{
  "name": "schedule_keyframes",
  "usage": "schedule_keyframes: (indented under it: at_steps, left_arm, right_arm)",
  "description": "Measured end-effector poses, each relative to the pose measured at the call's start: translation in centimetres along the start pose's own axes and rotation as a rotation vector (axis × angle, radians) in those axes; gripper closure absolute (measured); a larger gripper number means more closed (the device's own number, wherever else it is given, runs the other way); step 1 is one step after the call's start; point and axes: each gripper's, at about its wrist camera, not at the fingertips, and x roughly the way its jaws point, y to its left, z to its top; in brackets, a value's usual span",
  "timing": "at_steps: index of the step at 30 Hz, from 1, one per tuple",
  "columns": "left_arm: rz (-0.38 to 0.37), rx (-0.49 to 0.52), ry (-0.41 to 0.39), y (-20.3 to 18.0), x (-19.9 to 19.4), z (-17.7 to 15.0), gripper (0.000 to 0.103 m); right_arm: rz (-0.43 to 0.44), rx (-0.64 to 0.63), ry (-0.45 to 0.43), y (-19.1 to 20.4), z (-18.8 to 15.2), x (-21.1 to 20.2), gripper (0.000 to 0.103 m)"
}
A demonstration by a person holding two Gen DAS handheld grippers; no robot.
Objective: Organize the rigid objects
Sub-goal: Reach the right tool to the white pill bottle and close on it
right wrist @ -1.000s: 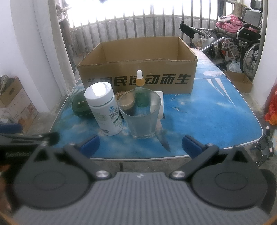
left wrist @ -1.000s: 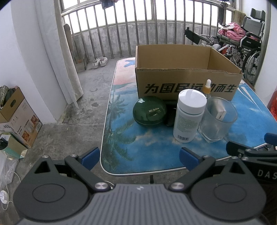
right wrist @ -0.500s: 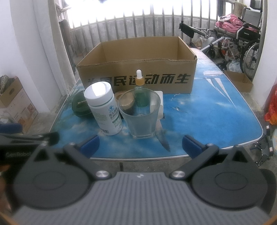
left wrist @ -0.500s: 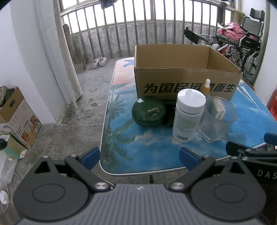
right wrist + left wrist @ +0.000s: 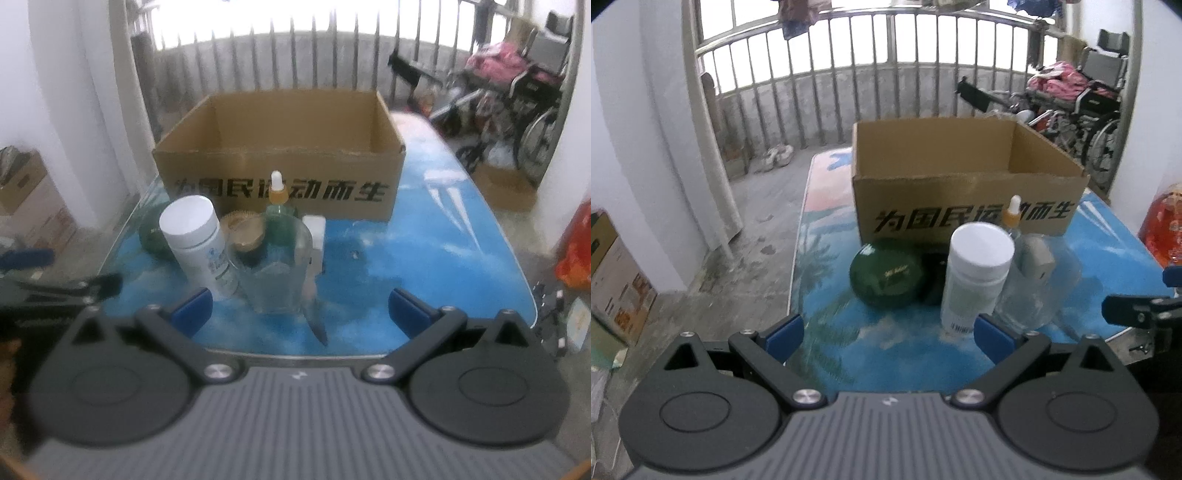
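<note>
An open cardboard box (image 5: 964, 177) (image 5: 280, 162) stands at the back of the blue table (image 5: 827, 354) (image 5: 436, 254). In front of it cluster a round green case (image 5: 886, 273) (image 5: 151, 236), a white-capped bottle (image 5: 975, 273) (image 5: 199, 243), a clear glass (image 5: 1034, 288) (image 5: 277, 269), a dropper bottle (image 5: 1014, 214) (image 5: 279, 195) and a small white box (image 5: 316, 236). A brown round lid (image 5: 247, 232) shows behind the glass. My left gripper (image 5: 888, 334) hovers open just short of the green case and bottle. My right gripper (image 5: 301, 306) hangs open in front of the glass.
A dark blade-like thing (image 5: 317, 325) lies on the table by the glass. Cardboard boxes (image 5: 613, 280) sit on the floor at left, a wheelchair (image 5: 1082, 107) at back right, an orange bag (image 5: 1163, 229) at right. Metal railing (image 5: 849, 85) closes the balcony.
Both grippers have moved forward over the table edge, closer to the cluster of objects. Both views are now blurred by motion. No object has shifted.
</note>
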Motion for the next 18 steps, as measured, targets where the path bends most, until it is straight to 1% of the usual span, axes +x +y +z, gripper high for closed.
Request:
schedule_keyframes:
  at_steps: [2, 4, 6, 7, 8, 9, 10, 11, 12, 13, 15, 16, 17, 18]
  left_arm:
    - [-0.023, 0.001, 0.002, 0.1, 0.4, 0.3, 0.002]
    - [-0.041, -0.006, 0.007, 0.3, 0.7, 0.7, 0.002]
    - [-0.056, -0.015, 0.009, 0.5, 1.0, 1.0, 0.002]
    - [-0.063, -0.02, 0.01, 0.6, 1.1, 1.2, 0.002]
    - [-0.071, -0.025, 0.011, 0.8, 1.2, 1.3, 0.002]
    - [-0.078, -0.029, 0.011, 0.9, 1.3, 1.4, 0.002]
    - [-0.084, -0.032, 0.012, 1.1, 1.5, 1.6, 0.002]
    - [-0.089, -0.036, 0.012, 1.2, 1.6, 1.7, 0.002]
    - [-0.092, -0.04, 0.011, 1.3, 1.7, 1.8, 0.002]
    - [-0.094, -0.046, 0.01, 1.6, 1.8, 2.0, 0.002]
    - [-0.104, -0.063, 0.003, 2.0, 1.9, 2.3, 0.002]
    - [-0.11, -0.072, -0.003, 2.3, 1.9, 2.4, 0.002]
    - [-0.117, -0.084, -0.01, 2.6, 2.0, 2.5, 0.002]
    - [-0.121, -0.093, -0.014, 2.9, 2.1, 2.6, 0.002]
  right_arm:
    - [0.034, 0.001, 0.043, -0.7, 0.9, 0.0, 0.001]
    - [0.068, 0.016, 0.053, -1.3, 2.0, -0.3, 0.001]
    - [0.119, 0.054, 0.006, -2.2, 2.9, -1.0, 0.001]
    - [0.125, 0.077, -0.01, -2.6, 3.2, -1.3, 0.001]
    - [0.109, 0.088, 0.002, -2.9, 3.3, -1.2, 0.001]
    - [0.084, 0.075, 0.039, -2.9, 3.5, -0.9, 0.001]
    - [0.063, 0.044, 0.081, -2.8, 3.8, -0.5, 0.001]
    - [0.04, 0.005, 0.094, -2.6, 4.0, -0.3, 0.001]
    - [0.012, -0.022, 0.075, -2.3, 4.3, -0.6, 0.001]
    - [-0.021, -0.057, 0.028, -1.7, 4.7, -1.3, 0.001]
    - [-0.088, -0.157, -0.089, -0.4, 5.4, -2.8, 0.001]
    - [-0.137, -0.231, -0.147, 0.5, 5.7, -3.4, 0.001]
    - [-0.173, -0.303, -0.172, 1.3, 5.9, -3.6, 0.001]
    - [-0.184, -0.367, -0.186, 1.7, 5.9, -3.7, 0.001]
